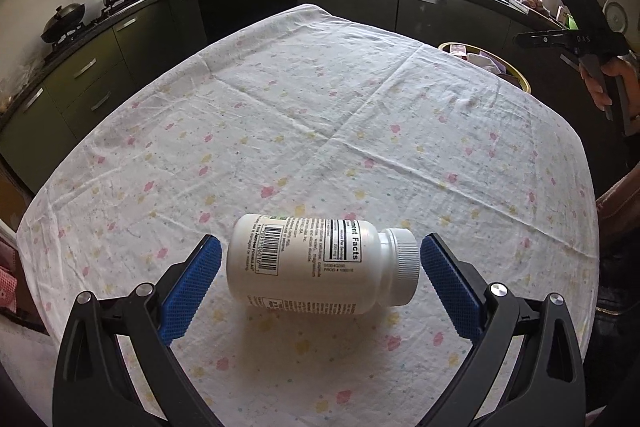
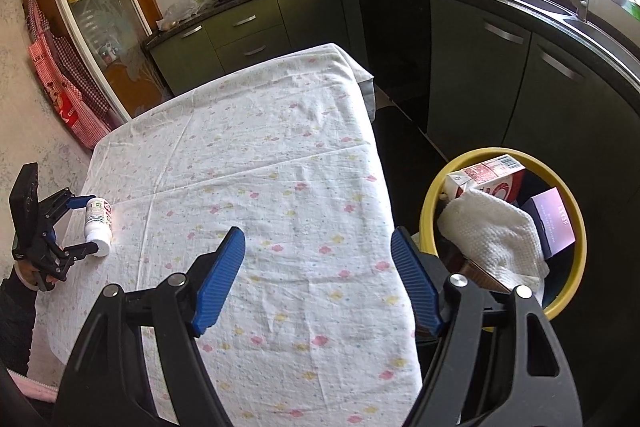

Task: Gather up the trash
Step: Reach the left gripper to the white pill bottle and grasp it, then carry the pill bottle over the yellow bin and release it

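Note:
A white pill bottle [image 1: 320,263] lies on its side on the flowered tablecloth [image 1: 320,131], cap to the right. My left gripper [image 1: 320,259] is open with a blue pad on each side of the bottle, apart from it. The right wrist view shows the same bottle [image 2: 98,225] between the left gripper's [image 2: 86,225] fingers at the table's near left. My right gripper [image 2: 318,255] is open and empty, above the table's right edge beside a yellow-rimmed bin [image 2: 430,195] holding a carton, a purple box and a white paper towel [image 2: 492,235].
The bin [image 1: 516,71] stands on the floor off the table's right side. Dark kitchen cabinets [image 2: 480,75], a sink and a stove with pans run along the far walls. A red checked apron [image 2: 60,83] hangs at the left.

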Action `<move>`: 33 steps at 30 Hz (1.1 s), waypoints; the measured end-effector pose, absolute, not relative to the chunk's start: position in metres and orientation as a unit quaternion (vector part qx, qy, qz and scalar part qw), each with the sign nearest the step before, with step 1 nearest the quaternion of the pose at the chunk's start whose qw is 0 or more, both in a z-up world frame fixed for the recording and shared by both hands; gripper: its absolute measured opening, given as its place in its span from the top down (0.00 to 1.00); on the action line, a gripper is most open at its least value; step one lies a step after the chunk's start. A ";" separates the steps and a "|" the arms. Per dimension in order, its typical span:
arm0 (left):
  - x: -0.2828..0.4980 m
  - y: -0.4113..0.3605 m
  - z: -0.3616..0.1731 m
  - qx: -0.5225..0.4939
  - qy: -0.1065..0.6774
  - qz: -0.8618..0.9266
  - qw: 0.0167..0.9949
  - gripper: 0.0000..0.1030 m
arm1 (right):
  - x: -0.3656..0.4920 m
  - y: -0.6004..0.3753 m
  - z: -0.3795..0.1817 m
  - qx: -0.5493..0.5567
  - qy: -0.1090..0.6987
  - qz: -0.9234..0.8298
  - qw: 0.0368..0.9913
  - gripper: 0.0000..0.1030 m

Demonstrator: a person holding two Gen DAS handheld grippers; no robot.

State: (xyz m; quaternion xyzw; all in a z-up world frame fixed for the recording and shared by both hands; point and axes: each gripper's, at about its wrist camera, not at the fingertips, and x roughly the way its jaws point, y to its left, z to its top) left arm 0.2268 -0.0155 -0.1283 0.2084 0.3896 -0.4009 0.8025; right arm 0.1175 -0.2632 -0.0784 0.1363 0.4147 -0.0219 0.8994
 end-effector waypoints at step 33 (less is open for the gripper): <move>0.160 -0.233 -0.048 0.187 0.368 -0.429 0.803 0.18 | 0.019 -0.362 -0.078 0.143 0.398 -0.107 0.900 0.31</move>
